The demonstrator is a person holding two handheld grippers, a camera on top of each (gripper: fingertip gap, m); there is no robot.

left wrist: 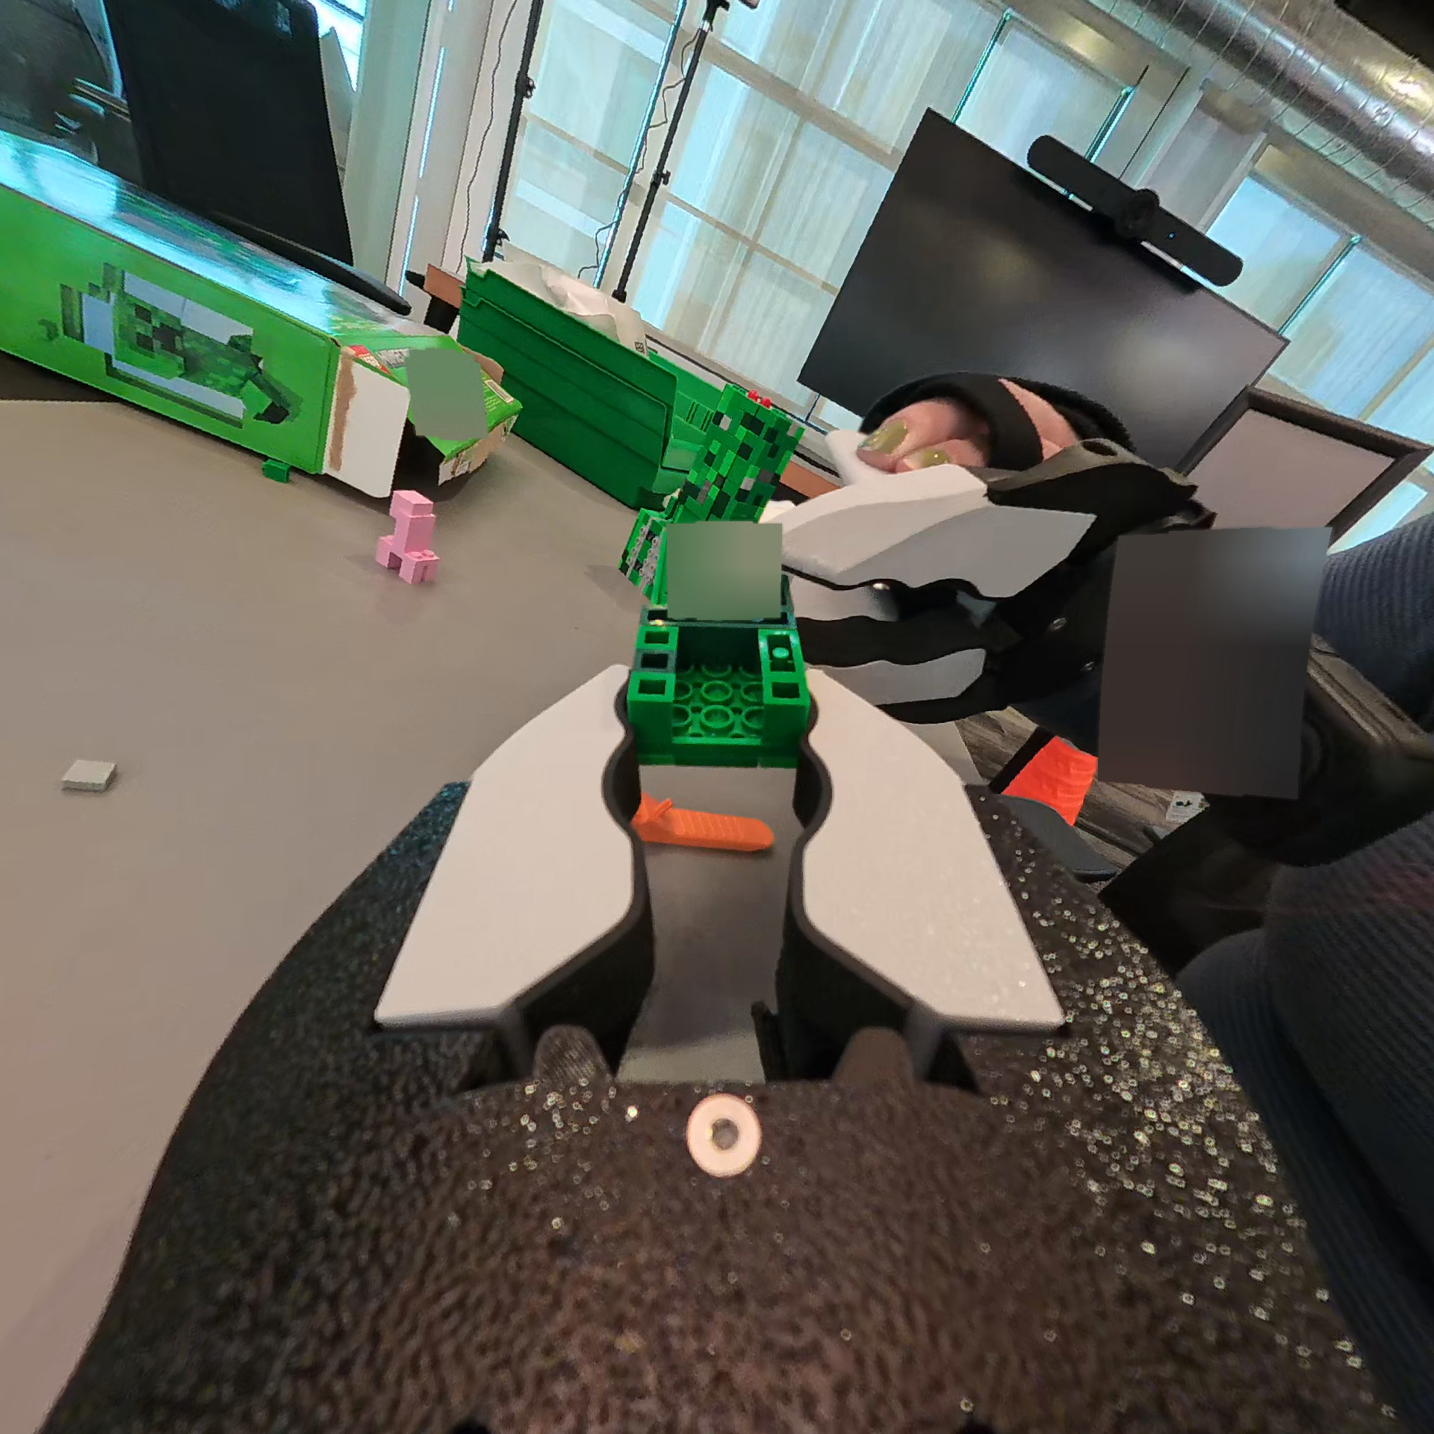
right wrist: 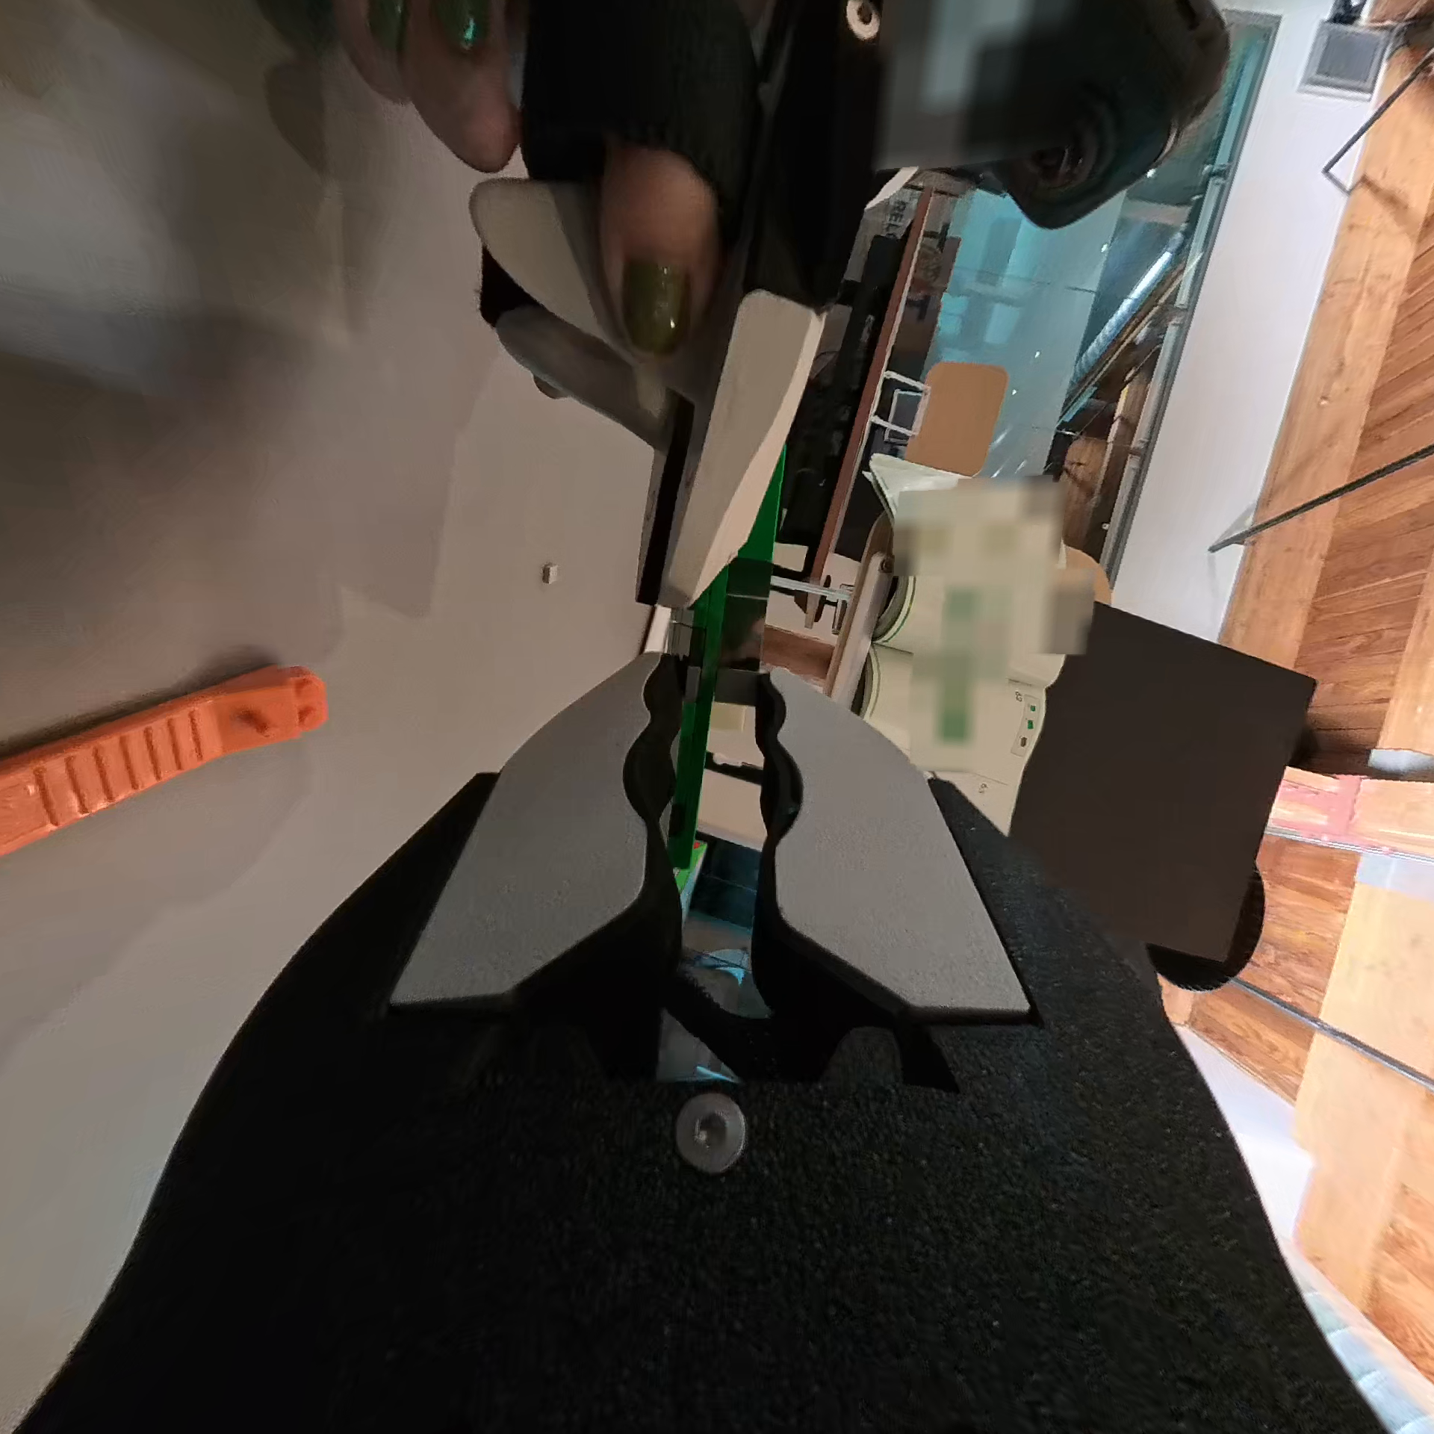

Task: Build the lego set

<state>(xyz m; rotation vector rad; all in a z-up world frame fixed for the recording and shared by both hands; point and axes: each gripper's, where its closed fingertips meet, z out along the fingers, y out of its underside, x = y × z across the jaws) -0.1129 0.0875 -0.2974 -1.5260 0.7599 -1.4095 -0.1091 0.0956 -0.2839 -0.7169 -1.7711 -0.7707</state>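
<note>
With my left gripper I clamped the green lego block above the counter while the right gripper pinched its rear panel, which I judged needed straight, gentle pressing.

In the left wrist view a mosaic patch covers the upper part of the green brick block, so what sits there cannot be told. The right gripper reaches in behind that block and its tips are hidden, so how its jaws stand is unclear. A second patch hides the open end of the green box, whose far end is cut off by the left edge. In the right wrist view the orange brick separator runs off the left edge, the small grey tile is too tiny to make out, and the green piece between the jaws is mostly hidden
</note>
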